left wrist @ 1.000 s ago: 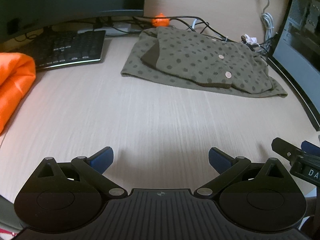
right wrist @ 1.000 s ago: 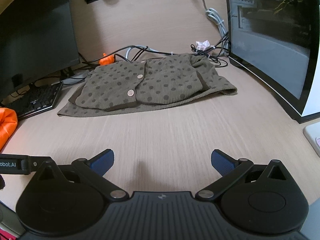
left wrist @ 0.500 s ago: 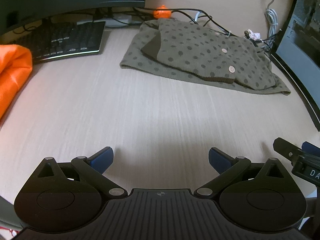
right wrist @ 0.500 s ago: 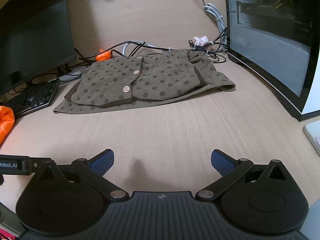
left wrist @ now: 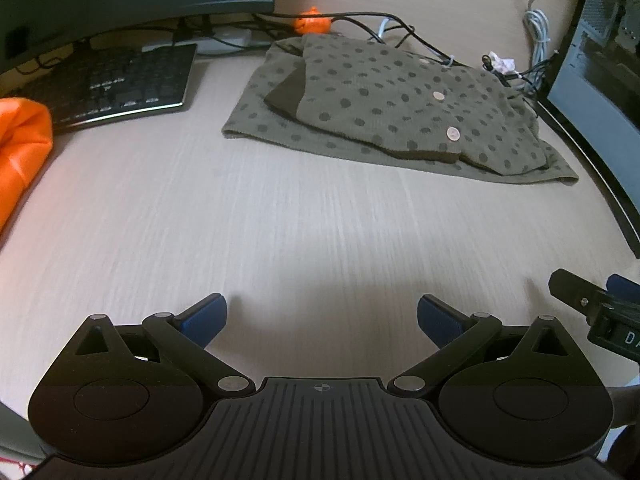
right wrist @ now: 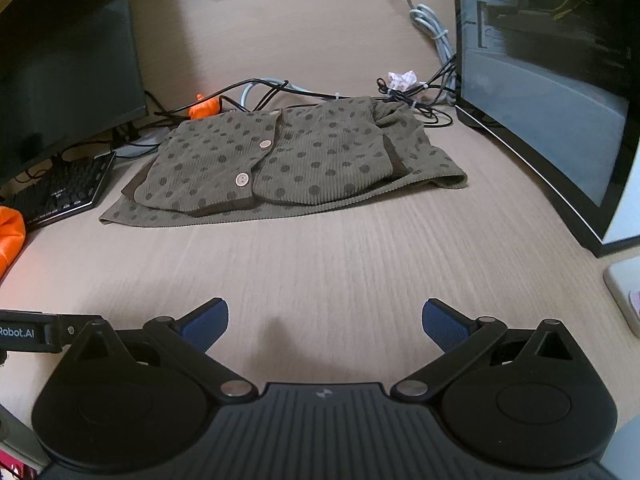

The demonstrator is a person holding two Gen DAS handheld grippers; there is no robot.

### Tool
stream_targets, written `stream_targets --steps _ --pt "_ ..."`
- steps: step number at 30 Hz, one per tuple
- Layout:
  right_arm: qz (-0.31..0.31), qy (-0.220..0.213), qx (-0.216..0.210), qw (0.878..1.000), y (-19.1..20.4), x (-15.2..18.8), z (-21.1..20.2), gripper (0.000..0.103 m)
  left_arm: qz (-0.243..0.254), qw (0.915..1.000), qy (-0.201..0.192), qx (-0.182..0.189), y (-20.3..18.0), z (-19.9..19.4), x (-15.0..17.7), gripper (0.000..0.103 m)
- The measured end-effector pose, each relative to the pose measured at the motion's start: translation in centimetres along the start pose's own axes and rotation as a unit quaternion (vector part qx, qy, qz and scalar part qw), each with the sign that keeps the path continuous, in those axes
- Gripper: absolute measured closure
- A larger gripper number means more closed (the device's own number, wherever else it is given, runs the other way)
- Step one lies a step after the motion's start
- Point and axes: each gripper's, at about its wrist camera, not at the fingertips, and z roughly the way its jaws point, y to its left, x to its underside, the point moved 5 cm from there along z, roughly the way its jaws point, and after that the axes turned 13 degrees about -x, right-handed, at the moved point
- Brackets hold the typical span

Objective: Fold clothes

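An olive polka-dot cardigan [left wrist: 384, 104] with pale buttons lies folded flat at the far side of the wooden desk [left wrist: 280, 220]; the right wrist view shows the cardigan [right wrist: 280, 160] straight ahead. My left gripper [left wrist: 322, 316] hovers open over bare desk, well short of the garment. My right gripper [right wrist: 325, 320] is likewise open and holds nothing, a good distance in front of the cardigan's near hem. Part of the right gripper [left wrist: 592, 308] shows at the left view's right edge.
An orange cloth [left wrist: 20, 148] lies at the left, next to a black keyboard [left wrist: 116, 80]. A monitor [right wrist: 60, 60] stands at back left, a dark computer case [right wrist: 560, 80] on the right. Tangled cables [right wrist: 404, 92] and a small orange object [right wrist: 206, 106] sit behind the cardigan.
Both cameras have tilted or risen a little, so the cardigan sits lower in each view. Neither gripper has changed its opening.
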Motion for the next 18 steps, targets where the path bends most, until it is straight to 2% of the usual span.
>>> stream_targets --steps 6,10,14,18 --pt "-0.042 -0.022 -0.020 0.999 -0.4 -3.6 0.5 0.000 0.000 0.9998 -0.016 0.010 -0.1 -0.3 -1.8 0.000" --pt "-0.091 -0.019 -0.026 0.995 -0.6 -7.1 2.9 0.000 -0.026 0.9989 -0.034 0.020 0.5 -0.4 -4.3 0.000" --pt "-0.162 -0.001 -0.038 0.986 0.5 -9.4 6.3 0.000 -0.035 0.9982 -0.049 0.000 0.8 -0.5 -6.7 0.000" --pt "-0.227 0.031 -0.051 0.972 2.1 -9.8 10.2 0.000 -0.031 0.9978 -0.052 -0.025 0.9 -0.1 -8.6 0.000"
